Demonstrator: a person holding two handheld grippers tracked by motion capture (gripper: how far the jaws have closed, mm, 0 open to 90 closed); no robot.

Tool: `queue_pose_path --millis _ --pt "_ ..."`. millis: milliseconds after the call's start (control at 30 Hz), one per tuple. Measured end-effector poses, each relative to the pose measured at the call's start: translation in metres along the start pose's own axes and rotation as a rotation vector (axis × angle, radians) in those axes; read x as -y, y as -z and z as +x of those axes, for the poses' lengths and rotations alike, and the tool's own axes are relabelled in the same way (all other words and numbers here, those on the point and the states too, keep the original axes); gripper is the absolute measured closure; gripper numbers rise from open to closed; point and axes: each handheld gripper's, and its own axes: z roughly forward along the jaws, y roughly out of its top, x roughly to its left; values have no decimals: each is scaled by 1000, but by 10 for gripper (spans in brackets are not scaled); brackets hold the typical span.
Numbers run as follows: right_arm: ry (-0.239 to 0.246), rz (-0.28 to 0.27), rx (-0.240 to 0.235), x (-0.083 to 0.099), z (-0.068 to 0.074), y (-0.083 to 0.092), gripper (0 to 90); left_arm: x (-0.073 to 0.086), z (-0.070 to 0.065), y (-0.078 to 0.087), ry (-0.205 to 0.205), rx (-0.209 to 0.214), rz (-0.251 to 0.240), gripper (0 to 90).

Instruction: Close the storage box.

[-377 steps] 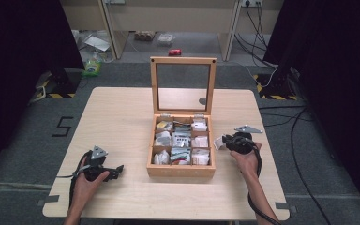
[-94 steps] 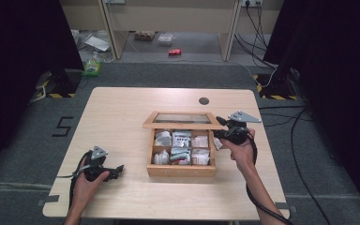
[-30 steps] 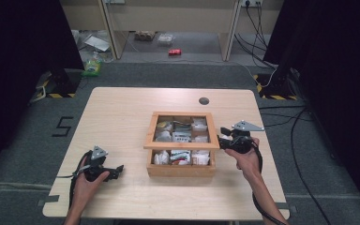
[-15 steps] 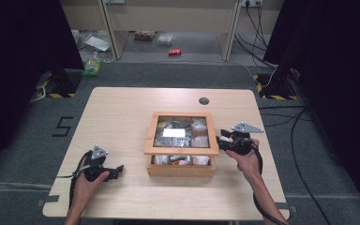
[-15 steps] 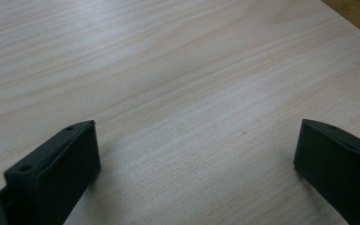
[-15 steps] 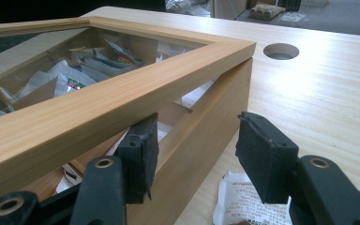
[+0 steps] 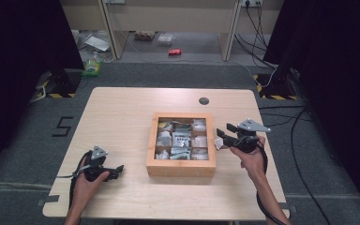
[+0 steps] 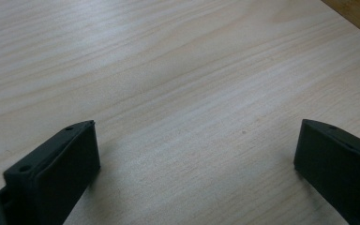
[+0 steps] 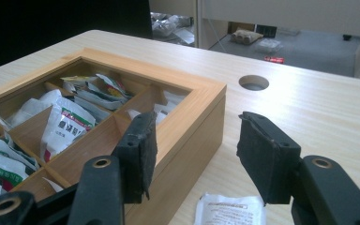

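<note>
One wooden box (image 7: 181, 168) with nine little sections sits shut on the table (image 7: 122, 117). One loose packet (image 9: 229, 209) lies at its 3 o'clock side. The left gripper (image 7: 115, 169) and right gripper (image 7: 219, 136) both gape, holding nothing.

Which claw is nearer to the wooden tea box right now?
Right. The right claw hovers just beside the wooden tea box, at its right wall, above a loose sachet. The left claw rests on the table well off to the box's left.
</note>
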Motion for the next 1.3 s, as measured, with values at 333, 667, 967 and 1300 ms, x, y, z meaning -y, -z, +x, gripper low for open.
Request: queue_pose_path --millis 333,667,967,1300 --pt "-36 20 -5 4 -4 -3 442 0 0 0 0 0 0 0" --pt "-144 50 39 9 -25 3 330 0 0 0 1 0 0 0" --pt "-191 90 108 21 -50 7 298 0 0 0 1 0 0 0" --pt "-220 132 162 36 -69 7 284 0 0 0 0 0 0 0"
